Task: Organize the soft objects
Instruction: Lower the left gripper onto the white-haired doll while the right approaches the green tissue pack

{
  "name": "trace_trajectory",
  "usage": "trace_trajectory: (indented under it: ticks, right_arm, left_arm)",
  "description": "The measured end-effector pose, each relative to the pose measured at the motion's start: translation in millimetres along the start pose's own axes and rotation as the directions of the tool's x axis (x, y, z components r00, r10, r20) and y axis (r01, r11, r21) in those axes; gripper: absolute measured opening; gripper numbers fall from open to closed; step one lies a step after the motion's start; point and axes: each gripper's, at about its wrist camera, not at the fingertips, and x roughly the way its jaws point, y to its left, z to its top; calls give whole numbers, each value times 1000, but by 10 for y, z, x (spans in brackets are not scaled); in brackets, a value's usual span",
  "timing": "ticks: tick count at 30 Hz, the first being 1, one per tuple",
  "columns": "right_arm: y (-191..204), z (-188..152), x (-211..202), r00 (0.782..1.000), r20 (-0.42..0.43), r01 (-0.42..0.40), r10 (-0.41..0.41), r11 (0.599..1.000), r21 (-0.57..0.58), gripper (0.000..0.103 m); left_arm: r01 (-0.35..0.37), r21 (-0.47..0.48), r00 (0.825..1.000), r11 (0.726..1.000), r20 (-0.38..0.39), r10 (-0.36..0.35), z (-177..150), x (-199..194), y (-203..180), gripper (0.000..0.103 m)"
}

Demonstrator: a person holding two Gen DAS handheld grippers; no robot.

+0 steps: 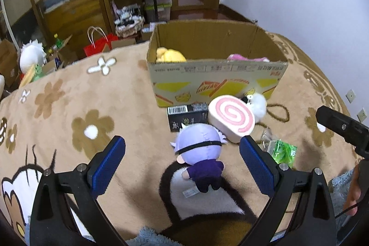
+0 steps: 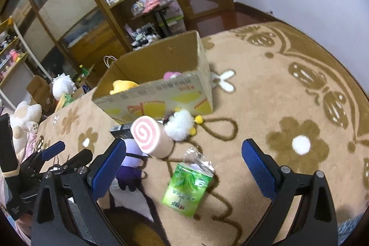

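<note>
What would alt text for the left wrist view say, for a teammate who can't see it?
The open left hand-held gripper frames a purple-haired plush doll lying on a tan flowered blanket. Beyond it lie a pink swirl roll cushion, a black box and a green packet, before an open cardboard box holding yellow and pink plush toys.

Flowered tan blanket (image 1: 69, 107) under cardboard box (image 1: 216, 77), doll (image 1: 200, 156), tissue pack (image 2: 186, 186).

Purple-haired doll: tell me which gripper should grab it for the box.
Left. The left gripper is open with the purple-haired doll lying between its fingers. The right gripper is also open but faces the green packet; the doll sits behind its left finger. The cardboard box is straight ahead.
</note>
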Motion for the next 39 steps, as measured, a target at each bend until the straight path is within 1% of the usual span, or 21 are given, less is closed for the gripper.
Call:
trace_trajectory:
  ticks: [2,5,9,11,13,15,23,29,33,35,36,38,39]
  right_arm:
    - [-29,-5,68,1000,-19,2,-2,1000,9,103]
    - [-55,-16,177,999,-52,1,0,1000,22,103]
    - [-116,-44,344,994,-107,4,2,999,50,103]
    - [-143,-55,434,990,-141,-1,11,998,68,103]
    - [-157,-71,499,986,-163,-19,32,996,85,102]
    - [-169,-81,536,984,-171,-24,41,995,100,100]
    - [-237,-123,648,973,-221,-27,61,988,154,100]
    - [-283,-165,752,961,-265,-29,81,980,196,100]
    - [-274,-197,807,955,-288,-20,77,981,193,99]
    - [-260,-215,835,952,-298,-16,73,982,189,97]
    - [-258,-221,846,950,-304,-15,73,982,187,92]
    - [-246,-231,883,944,-320,-14,75,982,187,88]
    - [-243,-239,898,942,-327,-14,76,982,188,82]
  left_arm:
    - [17,-13,999,1000,-35,-17,10,105,8,98]
    - [32,-30,997,999,-68,-34,13,211,26,98]
    - [63,-55,990,997,-122,-69,12,378,33,98]
    - [63,-52,988,997,-140,-70,7,434,24,98]
    - [83,-57,983,995,-157,-91,8,494,15,98]
    - [82,-57,981,995,-172,-91,11,548,3,98]
    - [75,-31,970,997,-231,-80,23,786,-107,98]
    - [81,-38,953,996,-289,-89,-22,931,-107,97]
    - [79,-39,945,996,-314,-87,-44,995,-110,97]
    - [77,-40,941,996,-327,-86,-47,1019,-112,93]
    - [76,-40,938,996,-336,-85,-51,1037,-111,89]
    - [72,-40,933,997,-351,-82,-81,1063,-104,88]
    - [73,-42,930,996,-357,-83,-85,1076,-103,85]
